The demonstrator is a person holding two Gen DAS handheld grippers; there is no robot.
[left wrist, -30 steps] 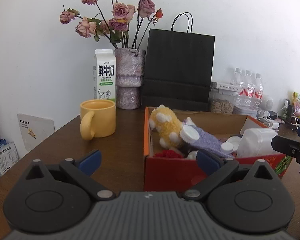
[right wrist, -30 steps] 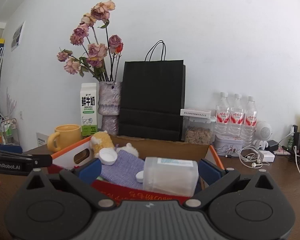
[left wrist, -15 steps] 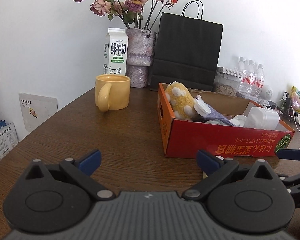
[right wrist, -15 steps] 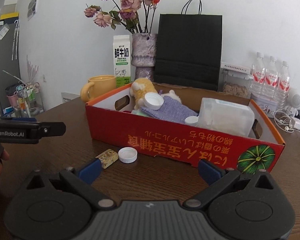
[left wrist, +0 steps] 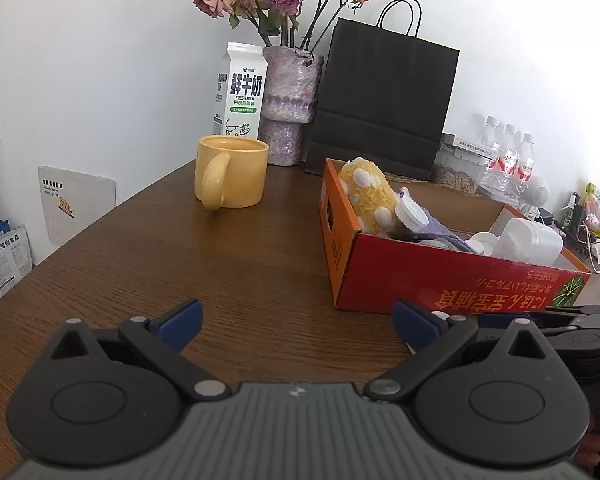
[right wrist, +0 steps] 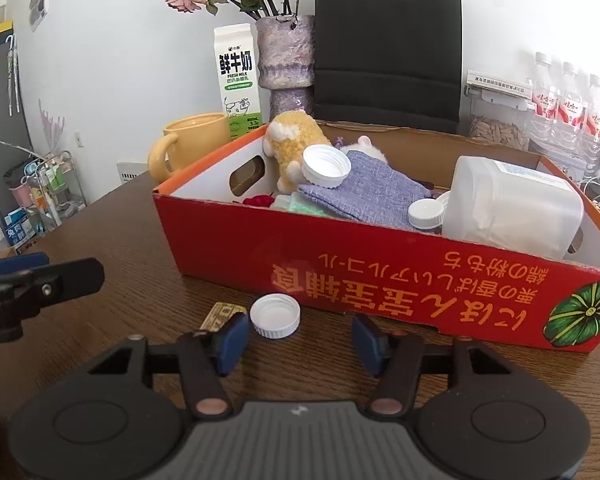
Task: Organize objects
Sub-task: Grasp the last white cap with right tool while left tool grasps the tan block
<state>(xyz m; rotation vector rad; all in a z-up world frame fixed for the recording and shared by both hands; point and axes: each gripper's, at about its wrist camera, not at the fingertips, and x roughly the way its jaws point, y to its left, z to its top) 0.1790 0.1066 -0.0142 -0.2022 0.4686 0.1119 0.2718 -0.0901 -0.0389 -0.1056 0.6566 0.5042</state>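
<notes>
Only the right wrist view shows the white cap (right wrist: pixel 275 315) and a small tan block (right wrist: pixel 219 315) on the tabletop (right wrist: pixel 120 256), just before the red box (right wrist: pixel 380 268). The right claw (right wrist: pixel 296 342), its jaws just closing but still unclenched, stands just short of the cap, nothing between them. The left claw (left wrist: pixel 296 322) gapes wide, empty, left of the box.

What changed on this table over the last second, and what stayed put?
The right gripper came down from over the red box to the table in front of it, and its jaws have just been closing, nothing pressed between them; the white cap lies just ahead. The left gripper backed away, open. Box contents, yellow mug and milk carton stayed put.
</notes>
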